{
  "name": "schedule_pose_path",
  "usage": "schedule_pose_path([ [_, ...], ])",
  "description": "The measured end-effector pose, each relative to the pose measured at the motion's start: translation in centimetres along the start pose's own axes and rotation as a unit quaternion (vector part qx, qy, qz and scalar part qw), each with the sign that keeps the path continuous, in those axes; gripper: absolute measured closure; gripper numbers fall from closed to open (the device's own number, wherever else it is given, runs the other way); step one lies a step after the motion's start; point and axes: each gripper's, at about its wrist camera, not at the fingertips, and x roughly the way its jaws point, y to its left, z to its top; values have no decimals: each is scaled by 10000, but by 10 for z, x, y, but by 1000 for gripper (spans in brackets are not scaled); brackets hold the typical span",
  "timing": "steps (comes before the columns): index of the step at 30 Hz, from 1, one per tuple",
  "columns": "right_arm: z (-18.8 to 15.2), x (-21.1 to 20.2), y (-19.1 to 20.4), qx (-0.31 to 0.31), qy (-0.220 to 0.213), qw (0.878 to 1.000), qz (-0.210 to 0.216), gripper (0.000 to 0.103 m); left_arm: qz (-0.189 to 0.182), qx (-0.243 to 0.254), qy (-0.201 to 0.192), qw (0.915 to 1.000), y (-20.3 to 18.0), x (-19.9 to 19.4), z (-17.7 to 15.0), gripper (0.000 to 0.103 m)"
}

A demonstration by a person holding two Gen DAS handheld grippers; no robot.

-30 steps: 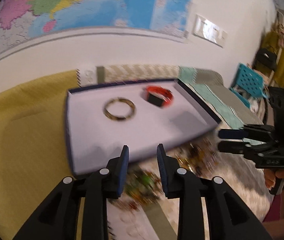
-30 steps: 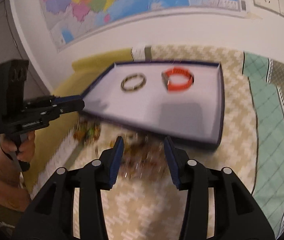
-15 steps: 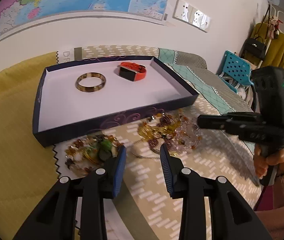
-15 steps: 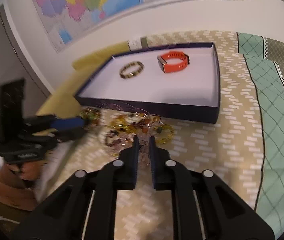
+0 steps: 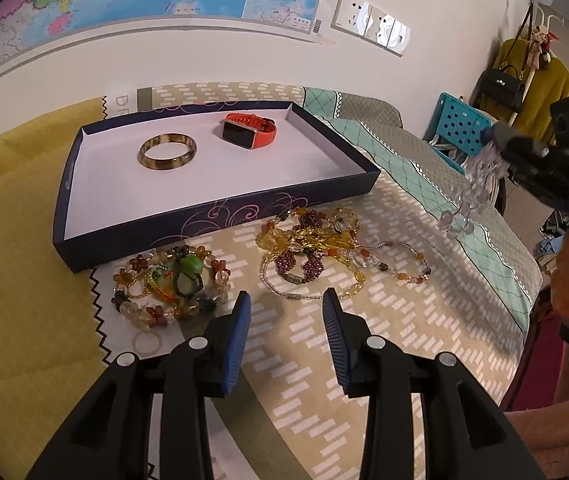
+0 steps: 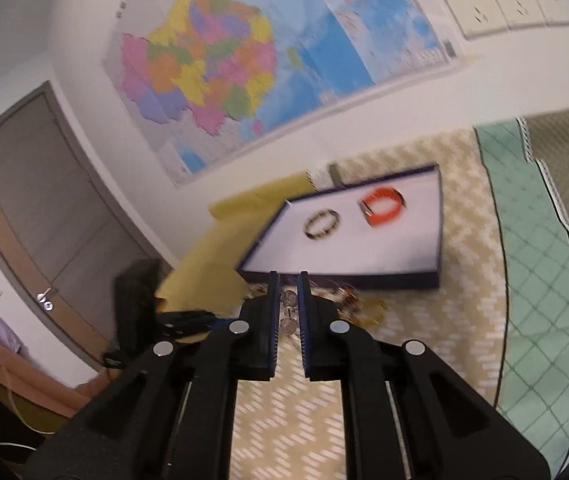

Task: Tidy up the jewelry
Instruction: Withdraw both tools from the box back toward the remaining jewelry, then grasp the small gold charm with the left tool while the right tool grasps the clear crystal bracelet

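Nearest in the left wrist view, the left gripper (image 5: 284, 312) hangs low over the patterned cloth (image 5: 404, 320) with nothing between its jaws; they have just been opening a little and stand partly apart. Just beyond its left finger lies a floral bead tangle (image 5: 168, 284), and to the right of that an amber and garnet pile (image 5: 316, 248), both loose on the cloth beside the tray (image 5: 212, 220). Off to the right, the right gripper (image 5: 488, 148) is raised clear of the bed, pinched tight on a clear bead strand (image 5: 468, 196) that dangles below its tips; in its own view the beads (image 6: 288, 312) show in the narrow slot between the fingers. Farther back, a bangle (image 5: 167, 152) and an orange watch (image 5: 249, 130) already sit in the tray. The step in hand looks like carrying the clear strand to the tray; next it must be brought over the bare floor and released without catching the wall.
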Motion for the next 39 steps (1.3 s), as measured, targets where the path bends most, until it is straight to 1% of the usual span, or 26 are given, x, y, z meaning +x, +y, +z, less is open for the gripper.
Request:
schedule_pose_path([
  [1,1,1,1,-3,18,10000,84,94,-2,-7,-2,10000,0,0,0,68],
  [4,-4,11,3,15,172,9998,123,94,-10,-12,-8,10000,0,-1,-1,68],
  [6,-10,18,4,14,295,9996,13,94,6,-3,-8,10000,0,-2,-2,68],
  [10,-22,32,1,118,496,9987,-35,94,68,-36,-25,10000,2,-7,-6,68],
  [13,-28,35,-1,176,555,9983,-21,94,172,-84,-21,9998,8,-11,-10,68],
  [23,-37,46,-5,268,678,9973,-55,94,745,-435,-119,9962,44,-30,-15,68],
  [25,-38,48,-6,302,692,9971,-36,94,862,-435,-114,9953,48,-28,-14,69],
  [27,-39,49,-7,318,700,9970,-28,94,866,-426,-111,9953,50,-27,-12,69],
  [30,-39,50,-9,356,724,9967,-32,94,958,-283,-130,9949,48,-21,-5,70],
  [31,-39,50,-9,363,730,9967,-29,94,967,-251,-142,9949,48,-20,-2,71],
  [33,-40,52,-10,385,747,9965,-23,94,990,-218,-152,9947,49,-16,4,80],
  [35,-41,53,-11,402,769,9962,-29,94,991,-191,-153,9948,49,-12,9,81],
  [36,-41,53,-11,411,774,9961,-34,94,1010,-173,-131,9947,49,-10,10,87],
  [39,-41,53,-13,433,779,9960,-44,94,972,-135,-54,9952,48,-4,12,93],
])
